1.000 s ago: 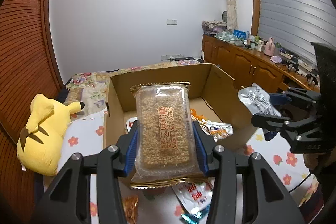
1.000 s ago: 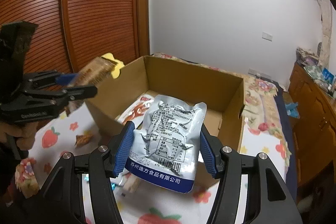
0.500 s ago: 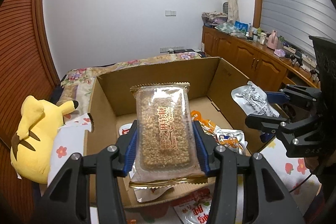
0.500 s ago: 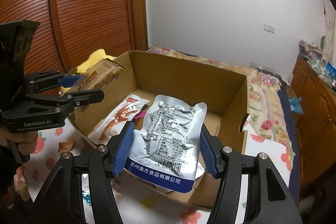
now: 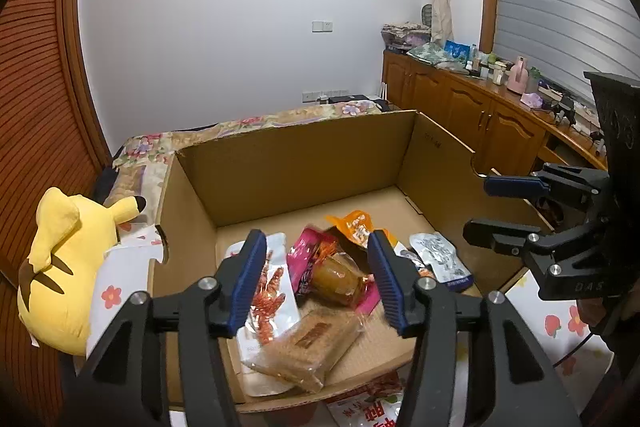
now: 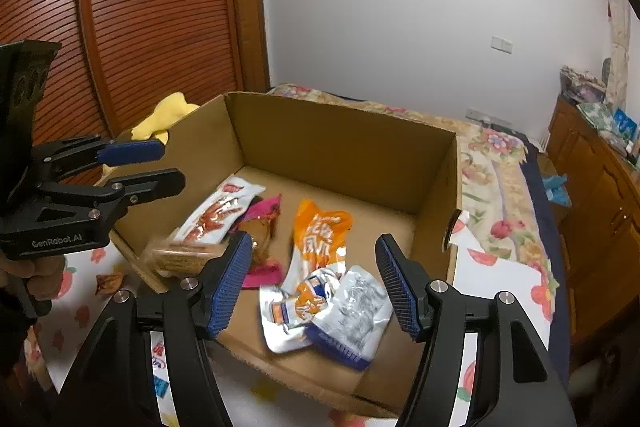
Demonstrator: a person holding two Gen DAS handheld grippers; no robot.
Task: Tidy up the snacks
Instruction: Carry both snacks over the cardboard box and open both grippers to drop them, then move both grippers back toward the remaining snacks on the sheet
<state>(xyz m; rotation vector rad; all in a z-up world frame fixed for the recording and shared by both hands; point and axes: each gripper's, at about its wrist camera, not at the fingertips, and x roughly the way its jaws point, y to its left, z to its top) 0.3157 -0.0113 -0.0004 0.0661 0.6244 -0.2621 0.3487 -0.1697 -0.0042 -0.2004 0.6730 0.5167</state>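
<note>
Your left gripper (image 5: 318,281) and right gripper (image 6: 314,281), jaws just widened and empty, hang over the open brown cardboard box (image 5: 304,163), where the clear-wrapped sesame bar (image 5: 310,345) and crinkled silver foil pouch (image 6: 352,319) lie; only your left view shows the yellow plush toy (image 5: 60,267) whole.

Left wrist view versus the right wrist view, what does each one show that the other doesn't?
Only the left wrist view shows the whole yellow plush toy, the wooden cabinets' cluttered top and the window blind. Only the right wrist view shows the small brown wrapper outside the box. Both show the cardboard box, the sesame bar, the silver pouch and both open claws.
</note>
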